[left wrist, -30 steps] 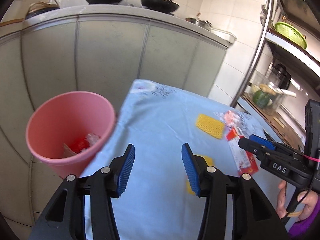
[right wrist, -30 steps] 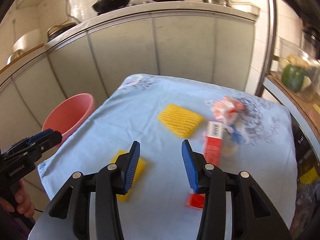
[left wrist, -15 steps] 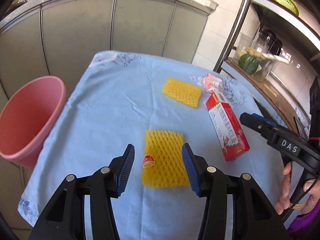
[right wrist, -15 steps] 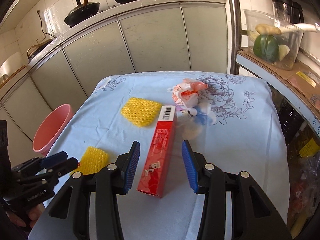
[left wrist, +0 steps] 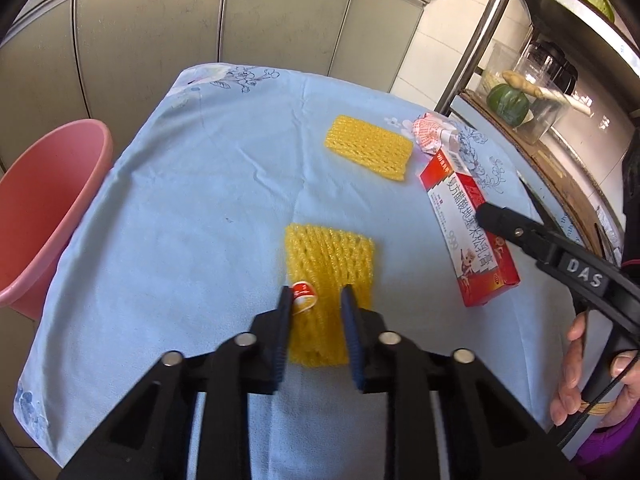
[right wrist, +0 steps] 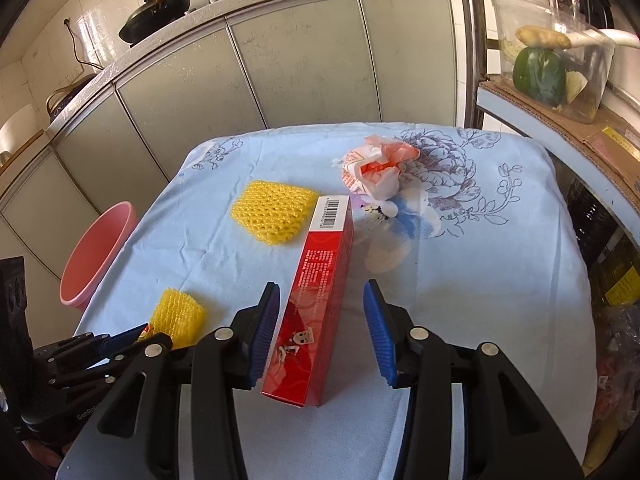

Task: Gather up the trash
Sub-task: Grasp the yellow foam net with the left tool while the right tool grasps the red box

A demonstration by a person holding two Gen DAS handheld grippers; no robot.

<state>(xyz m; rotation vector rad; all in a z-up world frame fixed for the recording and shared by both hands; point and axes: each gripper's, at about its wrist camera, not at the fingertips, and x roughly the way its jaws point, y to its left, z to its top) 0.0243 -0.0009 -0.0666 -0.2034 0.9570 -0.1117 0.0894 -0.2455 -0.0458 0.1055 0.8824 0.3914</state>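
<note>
My left gripper [left wrist: 316, 300] has its jaws narrowed around the near end of a yellow foam net [left wrist: 328, 264] with a red sticker, lying on the blue tablecloth [left wrist: 192, 208]. My right gripper [right wrist: 320, 312] is open and straddles the near end of a red carton [right wrist: 320, 280], which also shows in the left wrist view [left wrist: 468, 220]. A second yellow foam net [right wrist: 274, 212] and a crumpled red-and-white wrapper [right wrist: 374, 172] lie further back. The pink bin [left wrist: 36, 208] stands off the table's left edge.
Grey cabinet doors [right wrist: 300, 60] with pans on the counter stand behind the table. A metal shelf rack [right wrist: 472, 40] holding a clear box of vegetables [right wrist: 548, 64] is at the right. The person's hand [left wrist: 588, 372] holds the right gripper's handle.
My left gripper came down onto the near foam net and its jaws narrowed around it. My right gripper moved forward and down until it straddles the red carton.
</note>
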